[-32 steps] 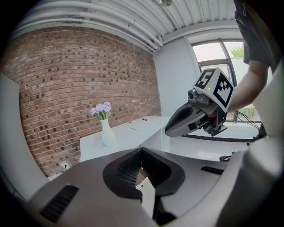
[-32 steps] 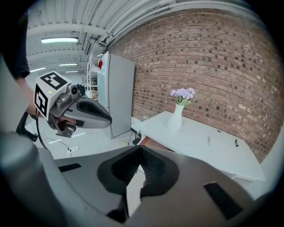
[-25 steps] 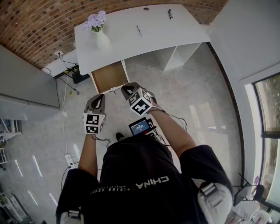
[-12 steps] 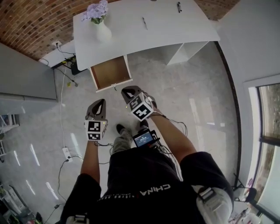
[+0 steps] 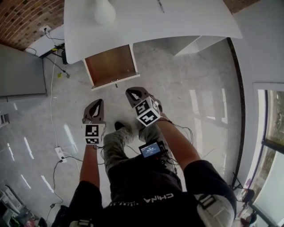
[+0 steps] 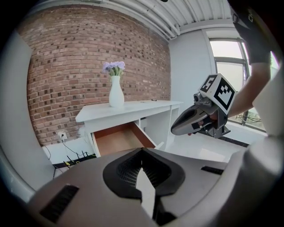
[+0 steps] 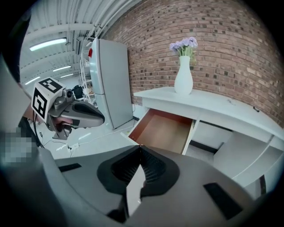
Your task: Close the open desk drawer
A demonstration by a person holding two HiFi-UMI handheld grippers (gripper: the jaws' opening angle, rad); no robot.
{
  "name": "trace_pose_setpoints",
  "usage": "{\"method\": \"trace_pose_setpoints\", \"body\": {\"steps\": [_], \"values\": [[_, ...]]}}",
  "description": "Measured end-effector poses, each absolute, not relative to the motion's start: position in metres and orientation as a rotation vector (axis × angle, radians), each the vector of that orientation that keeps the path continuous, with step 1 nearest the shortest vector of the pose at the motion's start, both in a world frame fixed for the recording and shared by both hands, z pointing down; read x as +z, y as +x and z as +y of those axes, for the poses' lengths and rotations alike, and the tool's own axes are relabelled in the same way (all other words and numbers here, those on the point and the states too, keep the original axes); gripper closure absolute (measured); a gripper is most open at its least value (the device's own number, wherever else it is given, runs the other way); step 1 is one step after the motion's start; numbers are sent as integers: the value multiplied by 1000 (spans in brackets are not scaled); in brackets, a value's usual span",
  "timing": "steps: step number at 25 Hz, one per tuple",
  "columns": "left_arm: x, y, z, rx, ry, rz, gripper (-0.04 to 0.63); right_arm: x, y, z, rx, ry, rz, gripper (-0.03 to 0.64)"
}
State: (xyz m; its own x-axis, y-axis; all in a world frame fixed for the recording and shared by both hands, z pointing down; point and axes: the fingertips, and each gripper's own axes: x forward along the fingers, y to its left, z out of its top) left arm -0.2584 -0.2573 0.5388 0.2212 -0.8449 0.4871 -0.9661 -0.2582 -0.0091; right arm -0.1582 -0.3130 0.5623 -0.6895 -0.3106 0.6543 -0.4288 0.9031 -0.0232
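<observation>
Head view: the vase (image 5: 104, 11) on the white desk (image 5: 195, 22) is cut off by the top edge of the frame. Its flowers (image 6: 114, 66) show only in the gripper views. The open drawer (image 5: 111, 65) projects from the desk's left section. Its rear part lies under the desk top and is hidden, while its brown bottom is exposed. The fitting on its front panel is too small to make out. In the left gripper view, the gripper's own body covers the drawer's front panel.

Left gripper (image 5: 98, 103): jaws clenched tip to tip, nothing between them. Right gripper (image 5: 132, 93): jaws pressed together the same way, nothing held. Both grippers hang over the floor (image 5: 191, 88) in front of the drawer, apart from it and pointing toward it. The right one is nearer the front panel.

Surroundings: a thin pen-like item (image 5: 160, 5) lies on the desk top. A grey cabinet (image 5: 22, 71) stands left of the desk, before a brick wall (image 5: 13, 17). A power strip (image 5: 59, 153) lies on the floor. A small screen (image 5: 150, 149) sits at the person's waist.
</observation>
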Motion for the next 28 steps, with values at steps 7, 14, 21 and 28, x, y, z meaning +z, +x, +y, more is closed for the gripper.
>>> {"method": "trace_pose_setpoints", "body": {"steps": [7, 14, 21, 28], "values": [[698, -259, -297, 538, 2257, -1701, 583, 712, -181, -348, 234, 546, -2452, 603], [799, -272, -330, 461, 2379, -1745, 583, 805, -200, -371, 145, 561, -2566, 603], [837, -290, -350, 388, 2452, -1905, 583, 828, -205, -383, 6, 578, -2728, 603], [837, -288, -346, 405, 2474, -1935, 583, 832, -197, -386, -15, 601, -2724, 601]]}}
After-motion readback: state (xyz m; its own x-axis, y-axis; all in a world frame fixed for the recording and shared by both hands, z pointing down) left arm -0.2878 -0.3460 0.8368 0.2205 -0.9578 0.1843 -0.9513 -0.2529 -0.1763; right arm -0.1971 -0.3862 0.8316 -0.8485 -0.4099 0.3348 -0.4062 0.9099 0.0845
